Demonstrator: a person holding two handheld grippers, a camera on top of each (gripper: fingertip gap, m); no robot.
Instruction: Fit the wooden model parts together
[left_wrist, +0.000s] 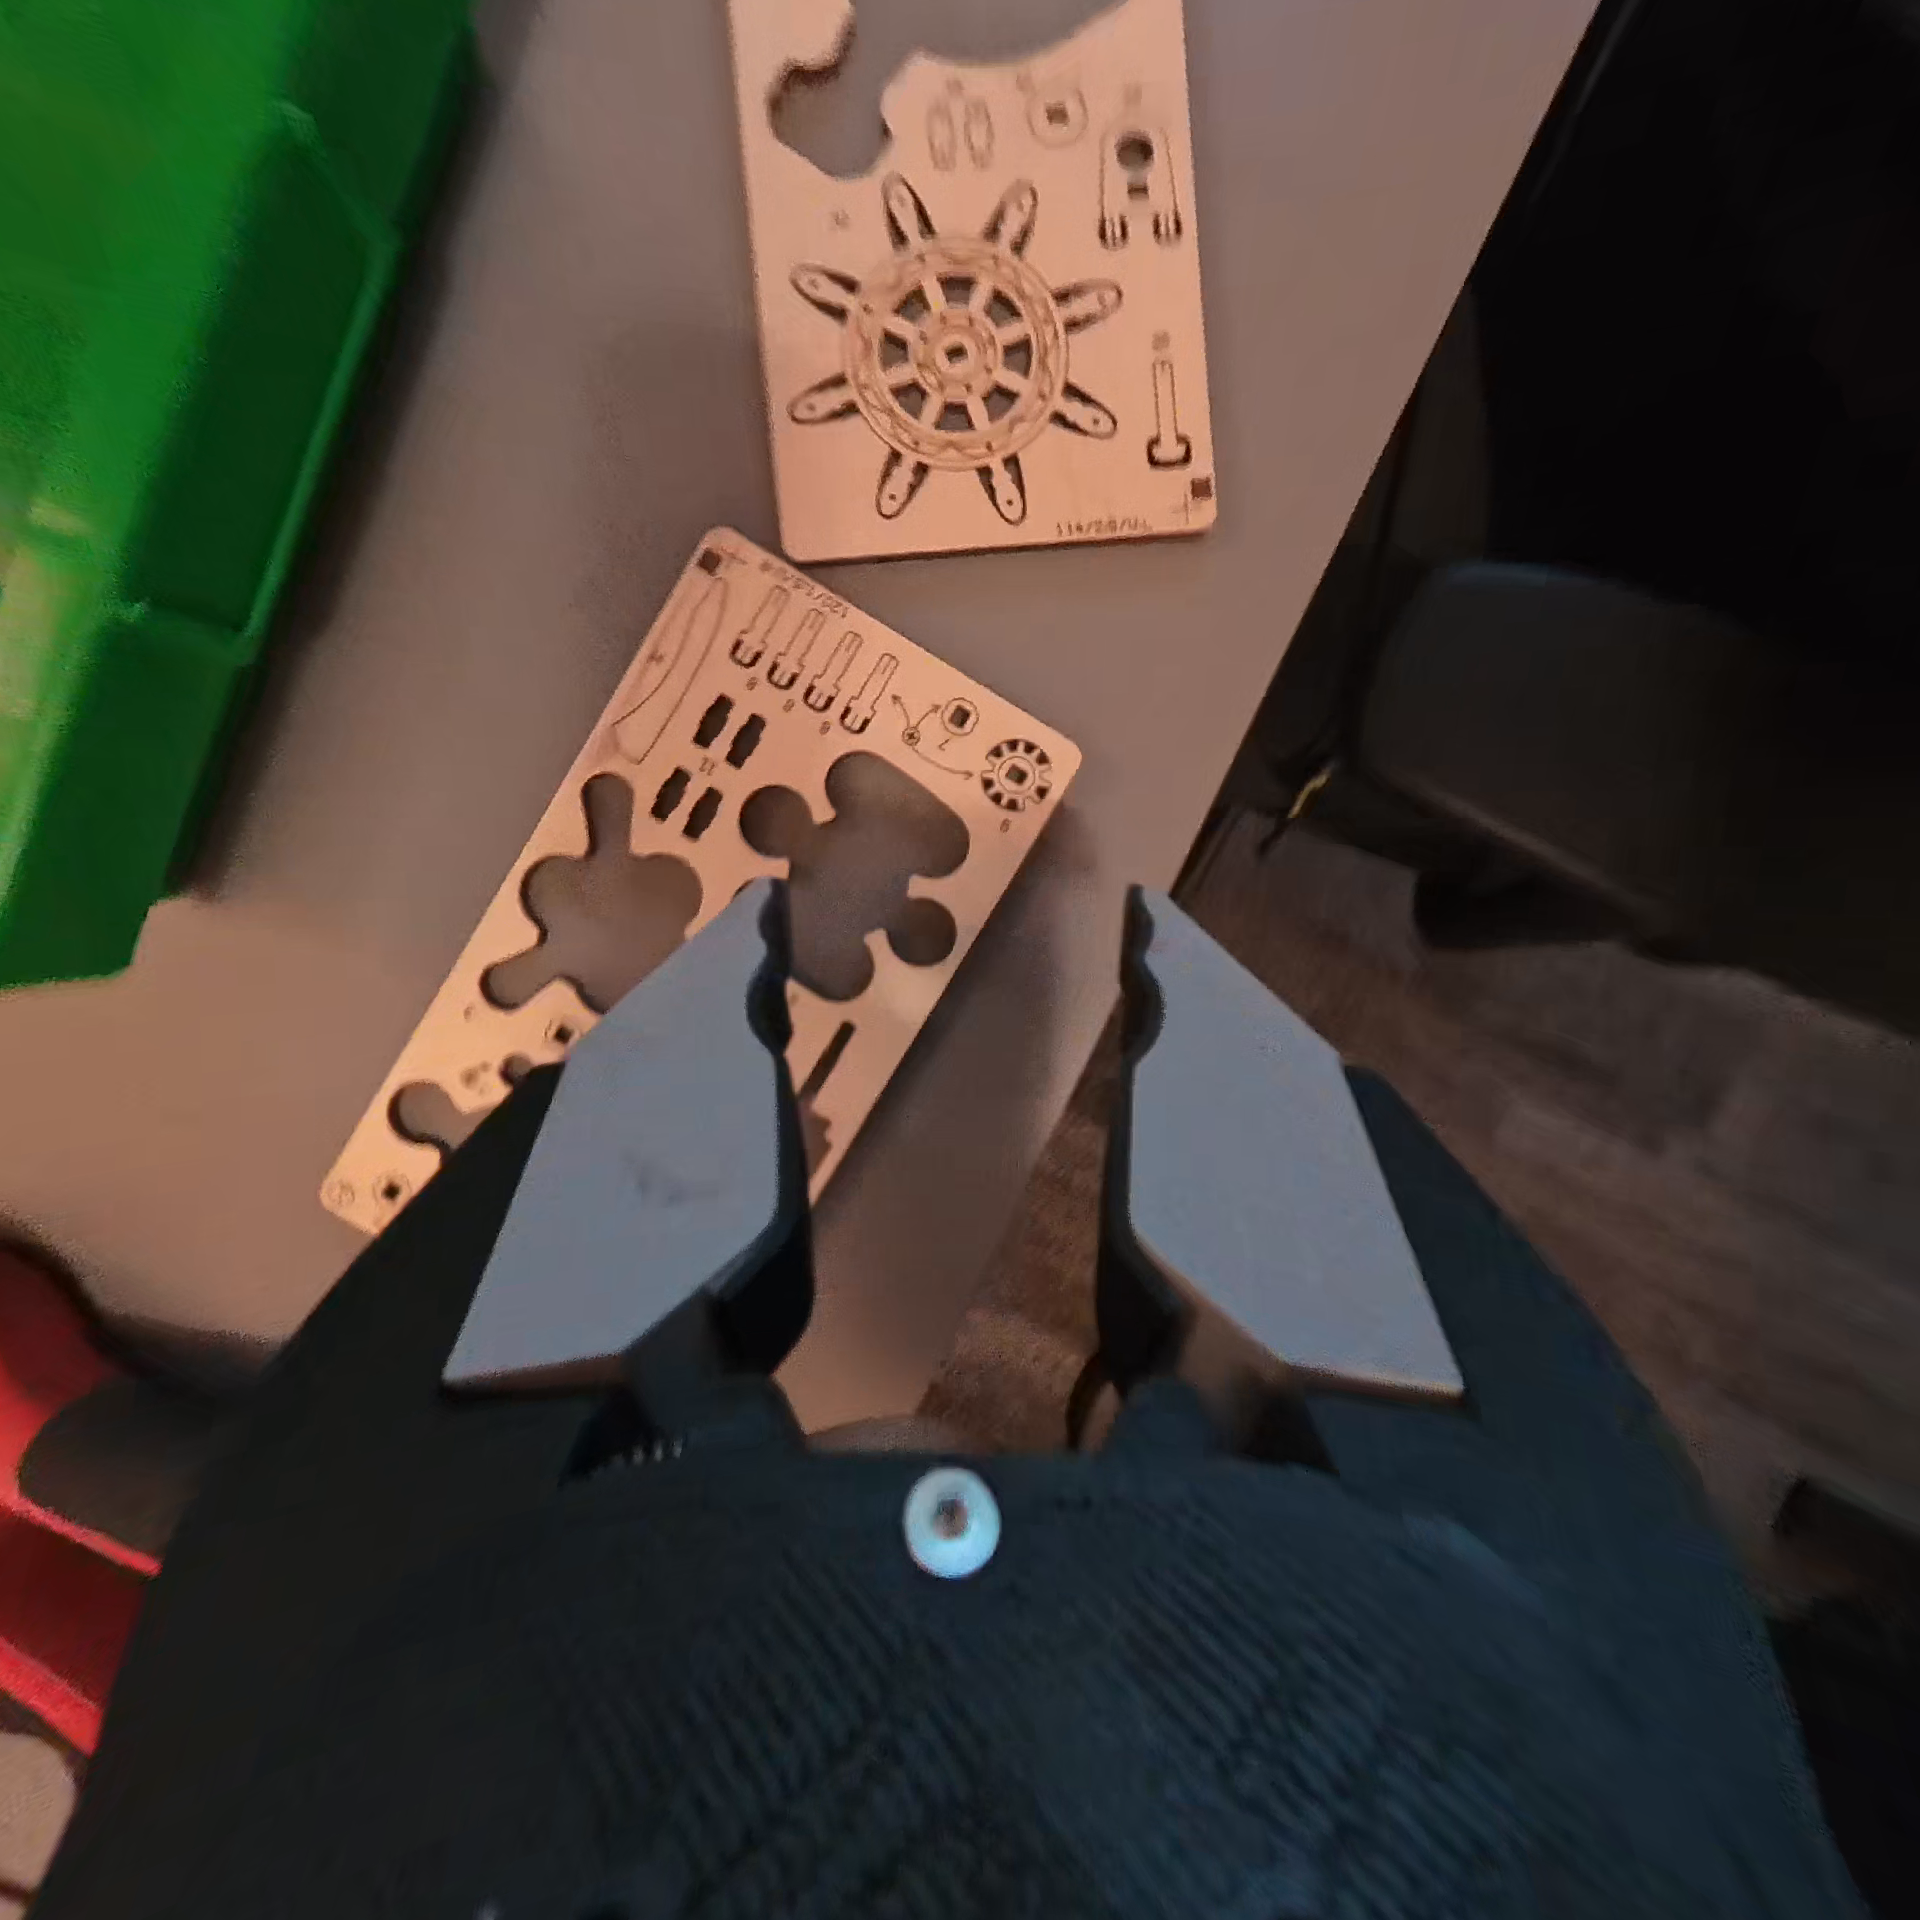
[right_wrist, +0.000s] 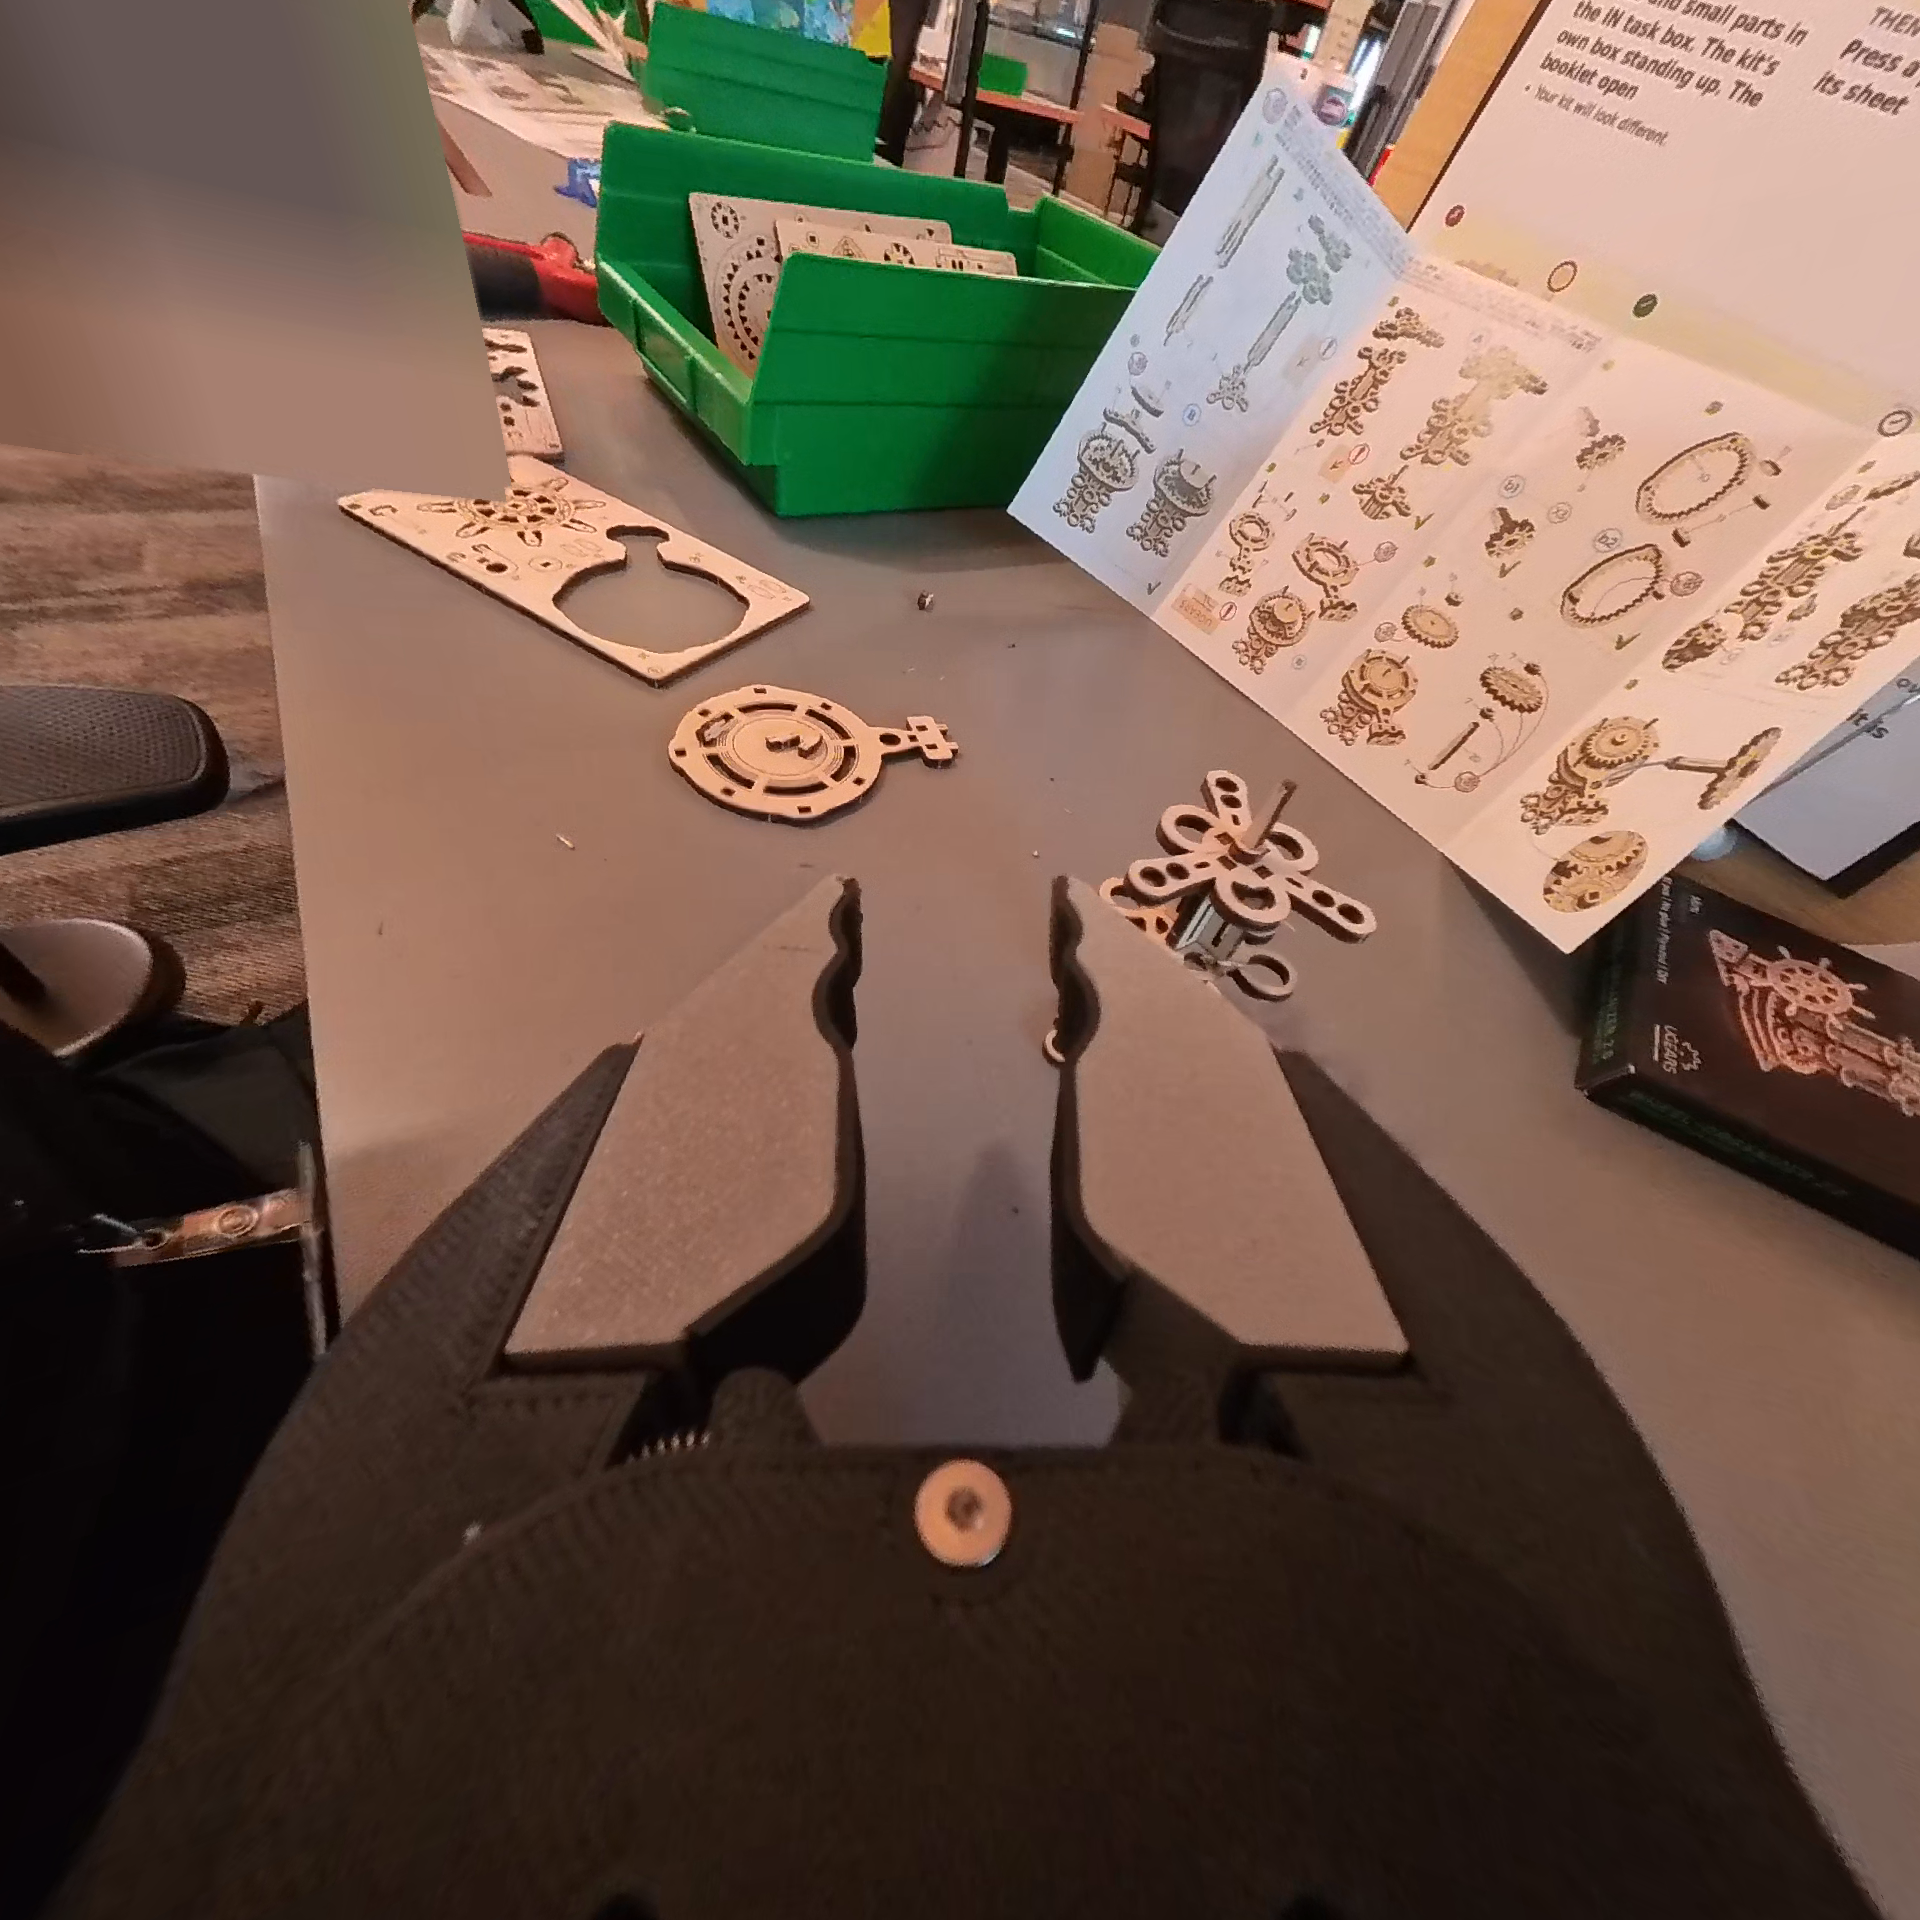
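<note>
The left hand-held gripper (left_wrist: 951, 904) hung open and empty above the grey desk (left_wrist: 582, 436), its left finger hiding the lower corner of a punched wooden sheet (left_wrist: 727, 831) that lay just beyond the tips toward 11 o'clock. Further out at 12 o'clock lay a second sheet (left_wrist: 977, 301), a ship's-wheel part uncut in it, its top edge cut off by the frame. A green bin (left_wrist: 177, 416) at 10 o'clock was blurred, its contents not visible.

The right hand-held gripper (right_wrist: 954, 899) was also open, holding nothing. Its right finger covered part of the half-built wooden assembly (right_wrist: 1236, 883), which stood just beside that fingertip at 1 o'clock; the assembly's lower layers were hard to make out. A round wooden disc part (right_wrist: 774, 753) lay flat on the desk at 11 o'clock, apart from the fingers. Beyond it was a wheel sheet (right_wrist: 582, 571) with a large cut-out. At 12 o'clock a green tray (right_wrist: 883, 405) held several wooden sheets (right_wrist: 748, 270) standing on edge. An instruction booklet (right_wrist: 1507, 540) stood open at 2 o'clock, and a dark kit box (right_wrist: 1766, 1049) was cut off at 3 o'clock.
</note>
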